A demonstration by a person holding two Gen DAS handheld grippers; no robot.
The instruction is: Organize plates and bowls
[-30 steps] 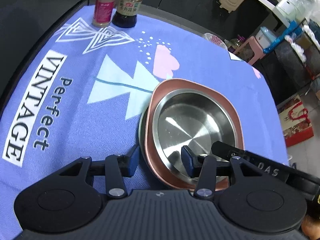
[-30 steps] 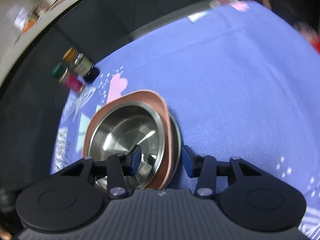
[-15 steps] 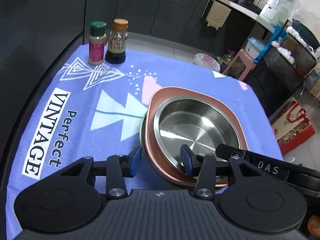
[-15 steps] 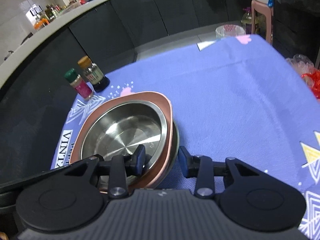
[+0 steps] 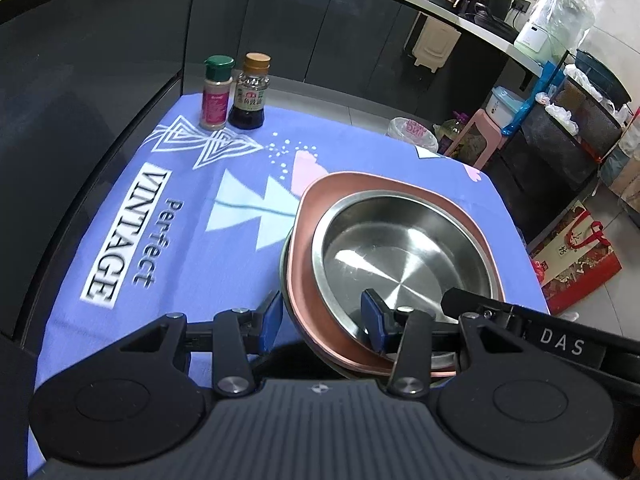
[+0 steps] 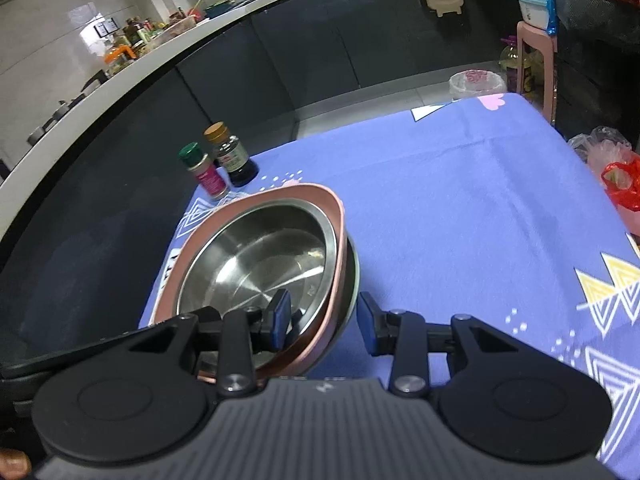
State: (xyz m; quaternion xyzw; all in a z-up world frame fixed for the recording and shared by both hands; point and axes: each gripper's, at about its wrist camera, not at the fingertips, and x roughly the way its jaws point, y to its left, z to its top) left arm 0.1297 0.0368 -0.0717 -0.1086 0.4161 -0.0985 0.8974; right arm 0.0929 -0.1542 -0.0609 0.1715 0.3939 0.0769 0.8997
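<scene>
Left wrist view: left gripper (image 5: pixel 322 322) is clamping the near rim of the stack, steel bowl (image 5: pixel 404 258) nested in pink plate (image 5: pixel 310 212), over the purple tablecloth (image 5: pixel 180 216).

Right wrist view: right gripper (image 6: pixel 324 322) is straddling the stack's opposite rim; pad contact unclear.

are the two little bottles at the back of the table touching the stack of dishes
Apart. In the left wrist view, the green-capped bottle and dark sauce bottle stand beyond bare tablecloth, clear of the pink plate.

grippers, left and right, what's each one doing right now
left gripper: shut on the rim of the stack of dishes.
right gripper: jaws straddle the stack's opposite rim; whether they clamp it cannot be told.
</scene>
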